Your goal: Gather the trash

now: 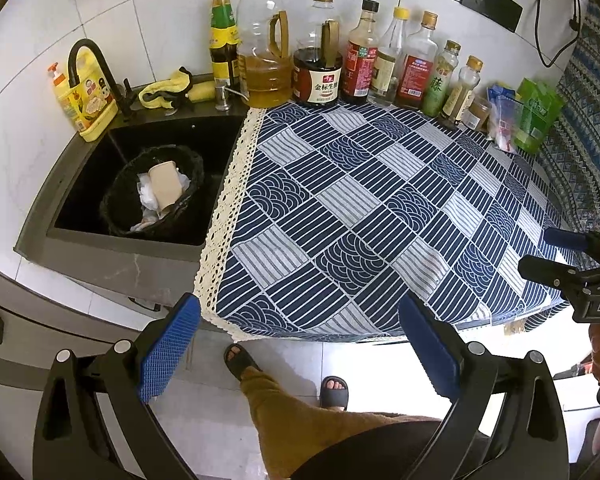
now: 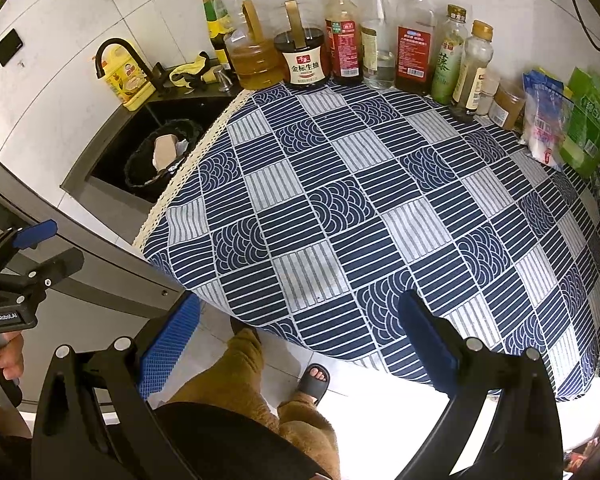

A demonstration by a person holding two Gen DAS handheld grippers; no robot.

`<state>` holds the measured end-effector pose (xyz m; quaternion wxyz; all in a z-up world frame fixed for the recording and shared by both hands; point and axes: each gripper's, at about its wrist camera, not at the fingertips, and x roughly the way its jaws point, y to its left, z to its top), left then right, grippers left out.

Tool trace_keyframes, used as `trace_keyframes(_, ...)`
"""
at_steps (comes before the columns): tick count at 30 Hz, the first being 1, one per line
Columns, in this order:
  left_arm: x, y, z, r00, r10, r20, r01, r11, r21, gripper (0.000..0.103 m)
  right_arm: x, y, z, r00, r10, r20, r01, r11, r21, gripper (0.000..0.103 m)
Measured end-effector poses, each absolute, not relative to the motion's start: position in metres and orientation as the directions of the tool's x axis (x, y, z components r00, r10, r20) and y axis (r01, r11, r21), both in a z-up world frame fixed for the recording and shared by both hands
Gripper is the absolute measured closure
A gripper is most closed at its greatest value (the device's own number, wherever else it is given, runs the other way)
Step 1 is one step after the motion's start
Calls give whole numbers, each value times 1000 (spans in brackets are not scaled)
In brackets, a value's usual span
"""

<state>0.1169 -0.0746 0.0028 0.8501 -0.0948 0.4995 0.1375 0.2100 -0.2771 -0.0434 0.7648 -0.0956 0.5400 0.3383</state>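
A black bin (image 1: 118, 196) lined with a black bag stands in the dark sink (image 1: 80, 168). It holds a tan box (image 1: 165, 184) and crumpled white paper (image 1: 148, 196). The bin also shows in the right wrist view (image 2: 140, 164). My left gripper (image 1: 296, 344) is open and empty, held off the front edge of the blue patterned tablecloth (image 1: 380, 208). My right gripper (image 2: 296, 344) is open and empty, also off the cloth's front edge (image 2: 380, 200). Each gripper shows in the other's view: the right one at the right edge (image 1: 556, 256), the left one at the left edge (image 2: 48, 248).
A row of oil and sauce bottles (image 1: 316, 56) lines the tiled back wall. Snack packets (image 1: 536, 120) lie at the cloth's back right. A yellow detergent bottle (image 1: 88, 96), black faucet (image 1: 96, 68) and yellow rag (image 1: 168, 88) sit by the sink. My legs and sandals (image 1: 240, 360) are below.
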Motion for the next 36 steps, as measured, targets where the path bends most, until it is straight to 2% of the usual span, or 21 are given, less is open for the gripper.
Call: trace_keyframes(36,111,-69,-4,455,112,-883,-353,934,-63,7,204,-276,-33,209,423,-882,-634,745,208,5)
